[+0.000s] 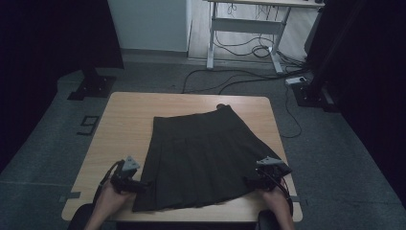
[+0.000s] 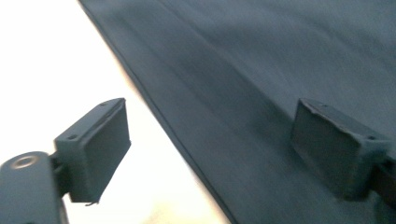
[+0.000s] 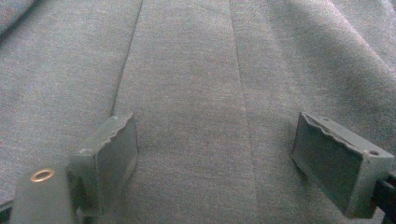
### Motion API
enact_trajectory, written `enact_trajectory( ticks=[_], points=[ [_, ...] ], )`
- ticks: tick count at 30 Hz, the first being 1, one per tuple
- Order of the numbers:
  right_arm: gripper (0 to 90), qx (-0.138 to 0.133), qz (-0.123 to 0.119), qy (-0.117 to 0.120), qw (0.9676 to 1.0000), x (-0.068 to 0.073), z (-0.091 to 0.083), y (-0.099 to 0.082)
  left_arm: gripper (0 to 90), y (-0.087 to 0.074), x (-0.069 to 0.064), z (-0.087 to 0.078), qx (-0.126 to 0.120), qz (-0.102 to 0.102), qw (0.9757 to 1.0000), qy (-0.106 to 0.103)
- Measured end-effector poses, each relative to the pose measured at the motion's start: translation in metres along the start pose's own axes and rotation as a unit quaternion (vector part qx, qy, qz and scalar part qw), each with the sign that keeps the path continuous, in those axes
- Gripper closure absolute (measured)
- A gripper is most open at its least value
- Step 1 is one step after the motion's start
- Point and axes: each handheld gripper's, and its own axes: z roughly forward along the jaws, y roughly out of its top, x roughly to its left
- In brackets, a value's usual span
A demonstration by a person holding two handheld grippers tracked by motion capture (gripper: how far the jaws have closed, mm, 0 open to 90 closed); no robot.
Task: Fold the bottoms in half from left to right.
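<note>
At the near edge of the desk we stand over a dark pleated skirt, spread flat with its waistband toward the far side and its hem toward us. On the left, our left tongs sit at the skirt's near left corner, released: in the left gripper view one pad hangs over bare wood and the other over cloth, with the side edge of the skirt running between them and nothing pinched. On the right, our right tongs rest at the skirt's right side near the hem, also released, both pads apart above the pleats with no cloth caught between them.

The work in hand looks like taking hold of the two hem corners. To do it well, we judge, each pair of tongs should straddle the very edge, come down level until the lower pad slips under the cloth, then clench on both layers, evenly at both sides so the pleats stay straight.
</note>
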Motion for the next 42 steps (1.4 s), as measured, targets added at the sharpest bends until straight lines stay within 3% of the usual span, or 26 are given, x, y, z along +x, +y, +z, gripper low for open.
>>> enact_trajectory(
  ticks=[4, 11, 16, 19, 27, 28, 31, 39, 42],
  points=[
    [14.1, -0.003, 0.001, 0.0, 1.0, 0.0, 0.0, -0.001, 6.7, 0.028, 0.025, 0.013, -0.009, -0.004, 0.9999, 0.007],
    [13.8, -0.005, 0.001, -0.001, 1.0, 0.0, 0.0, -0.001, 6.0, 0.068, 0.066, 0.053, -0.02, -0.018, 0.9992, 0.031],
    [13.4, -0.005, 0.0, 0.001, 1.0, 0.0, 0.0, -0.001, 4.7, 0.086, 0.087, 0.081, -0.013, -0.025, 0.9985, 0.048],
    [13.3, -0.006, -0.001, 0.001, 1.0, -0.001, 0.0, -0.001, 4.5, 0.093, 0.099, 0.098, -0.012, -0.042, 0.9976, 0.053],
    [12.9, -0.013, -0.003, 0.002, 0.9999, -0.001, 0.001, -0.003, 0.0, 0.098, 0.121, 0.135, 0.007, -0.052, 0.9943, 0.092],
    [12.9, -0.013, -0.003, 0.002, 0.9999, -0.001, 0.001, -0.003, 0.0, 0.098, 0.121, 0.135, 0.007, -0.052, 0.9943, 0.092],
    [12.8, -0.015, -0.004, 0.003, 0.9999, -0.001, 0.001, -0.003, 0.0, 0.092, 0.128, 0.134, 0.0, -0.083, 0.9943, 0.067],
    [12.0, -0.007, -0.006, 0.011, 0.9999, -0.001, 0.0, 0.0, 0.0, 0.087, 0.125, 0.13, 0.001, -0.098, 0.9923, 0.076],
    [11.8, -0.008, -0.01, 0.023, 0.9997, 0.001, -0.002, 0.002, 0.0, 0.085, 0.124, 0.128, 0.001, -0.102, 0.9916, 0.08]
  ],
)
